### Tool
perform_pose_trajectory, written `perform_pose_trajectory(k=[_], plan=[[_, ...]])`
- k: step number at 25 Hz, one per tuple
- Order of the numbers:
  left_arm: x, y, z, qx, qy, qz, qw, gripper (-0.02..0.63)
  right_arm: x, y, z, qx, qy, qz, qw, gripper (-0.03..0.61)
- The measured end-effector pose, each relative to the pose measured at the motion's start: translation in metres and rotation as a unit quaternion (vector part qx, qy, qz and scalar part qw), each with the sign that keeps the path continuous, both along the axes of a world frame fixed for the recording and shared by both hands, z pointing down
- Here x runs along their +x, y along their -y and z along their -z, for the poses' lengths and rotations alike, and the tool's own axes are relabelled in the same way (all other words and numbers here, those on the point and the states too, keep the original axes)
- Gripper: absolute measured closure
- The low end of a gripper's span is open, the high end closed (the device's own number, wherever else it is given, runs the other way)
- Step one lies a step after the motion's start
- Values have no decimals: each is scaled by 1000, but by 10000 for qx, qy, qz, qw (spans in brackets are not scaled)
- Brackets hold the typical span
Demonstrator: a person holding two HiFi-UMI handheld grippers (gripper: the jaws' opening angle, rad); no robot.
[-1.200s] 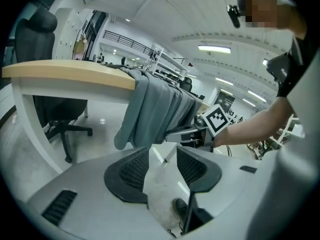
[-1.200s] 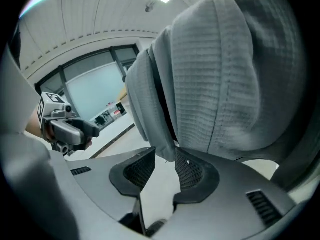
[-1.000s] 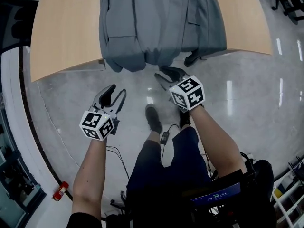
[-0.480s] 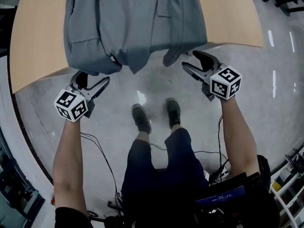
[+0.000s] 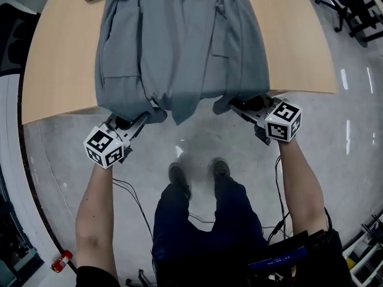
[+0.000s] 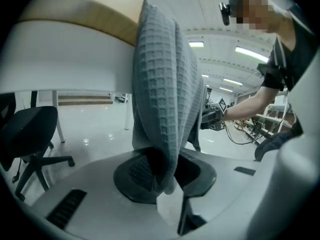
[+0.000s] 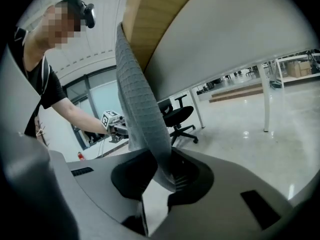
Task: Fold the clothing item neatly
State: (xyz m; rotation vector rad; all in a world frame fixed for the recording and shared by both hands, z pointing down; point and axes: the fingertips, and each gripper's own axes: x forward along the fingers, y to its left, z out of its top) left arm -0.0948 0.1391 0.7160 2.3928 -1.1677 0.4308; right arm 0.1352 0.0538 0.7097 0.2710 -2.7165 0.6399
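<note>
grasp step: left gripper [image 5: 129, 125] and right gripper [image 5: 244, 107], jaws just closing, each pinch the hem of the grey garment [image 5: 179, 46] hanging off the surface [image 5: 60, 58] near edge; next probably lift the hem up over the surface to fold.

A pale wooden tabletop [image 5: 60, 58] with a rounded near edge lies just ahead of the left tool [image 5: 134, 121] and the right tool [image 5: 248, 106]. Beneath both tools spreads a glossy grey floor [image 5: 335, 160] with streaks of reflected light. Black cables [image 5: 128, 190] trail across it behind the left tool. Farther back on that side sits a red fire extinguisher [image 5: 61, 260]. Black office chairs [image 5: 353, 5] stand well beyond the right tool, off the tabletop's far corner. Another black chair [image 6: 30, 139] stands to the left of the left tool.
</note>
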Motion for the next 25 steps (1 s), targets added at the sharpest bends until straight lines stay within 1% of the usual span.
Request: perform_pose_trajectory(k=[1, 2, 3, 5, 7, 11, 14, 16, 19, 21, 23, 25], plan=[[3, -2, 3, 30, -28, -33, 10000, 551, 2, -5, 1, -50, -17, 54, 10000, 520], [8, -6, 6, 26, -74, -93, 9999, 575, 5, -12, 3, -140, -25, 114, 9998, 539], [14, -11, 9, -7, -101, -184, 9998, 584, 9, -20, 5, -252, -22, 172, 9995, 548], [26, -28, 16, -126, -109, -387, 9991, 589, 16, -37, 11, -456, -4, 251, 9986, 552], [34, -52, 29, -245, -271, -455, 9983, 592, 25, -52, 19, -628, 34, 227, 9978, 557], [45, -88, 66, -385, -833, -415, 9949, 594, 39, -68, 40, -1014, 143, 86, 9947, 560], [54, -106, 104, -337, -1268, -367, 9907, 594, 45, -88, 71, -1285, 321, 111, 9911, 560], [58, -114, 130, -261, -1395, -396, 9891, 594, 48, -101, 96, -1321, 462, 119, 9901, 560], [60, -121, 159, -226, -1382, -403, 9893, 594, 51, -108, 137, -1433, 739, -27, 9869, 560], [56, -124, 175, -241, -1486, -371, 9879, 594, 49, -110, 162, -1539, 842, -126, 9844, 560], [49, -125, 191, -315, -1669, -346, 9849, 594, 45, -111, 184, -1578, 793, -155, 9842, 560], [42, -125, 206, -553, -1861, -373, 9803, 594, 42, -107, 205, -1583, 647, -182, 9851, 560]])
